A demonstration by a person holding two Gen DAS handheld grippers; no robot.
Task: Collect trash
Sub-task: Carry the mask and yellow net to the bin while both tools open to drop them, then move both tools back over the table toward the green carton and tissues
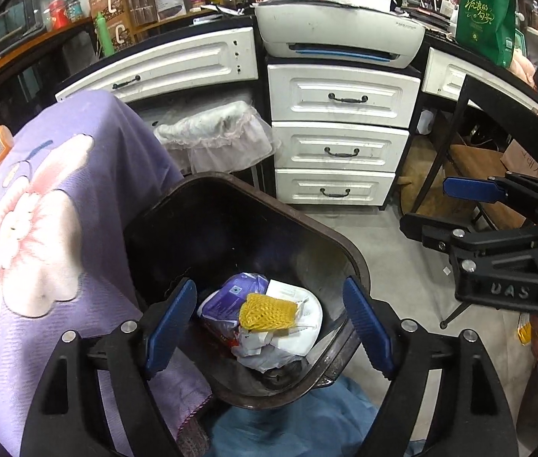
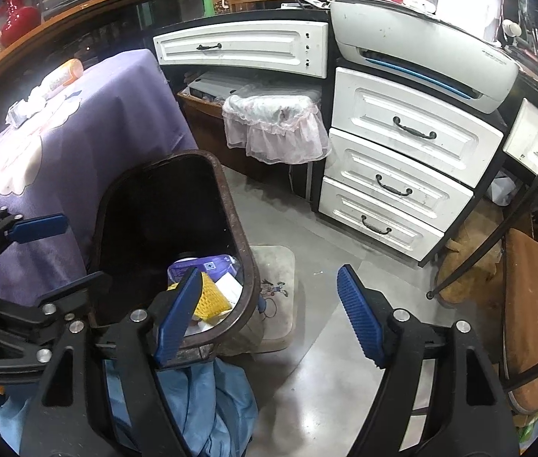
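A dark brown trash bin (image 1: 349,251) stands on the floor beside the purple-covered table; it also shows in the right wrist view (image 2: 240,236). Inside lie a yellow foam net (image 1: 269,312), a purple packet (image 1: 231,297) and white paper and wrappers (image 1: 299,327). My left gripper (image 1: 271,327) is open and empty, straight above the bin's mouth. My right gripper (image 2: 269,314) is open and empty, over the bin's right rim and the floor; it also shows at the right of the left wrist view (image 1: 436,209). An orange-capped tube (image 2: 61,76) and white crumpled scraps (image 2: 25,108) lie on the table.
A purple flowered tablecloth (image 1: 59,209) covers the table left of the bin. White drawers (image 1: 341,148) and a printer (image 1: 345,38) stand behind. A lace-covered stool (image 2: 276,129), a floor mat (image 2: 280,297), a black chair frame (image 2: 497,236) and blue cloth (image 2: 208,400) are close by.
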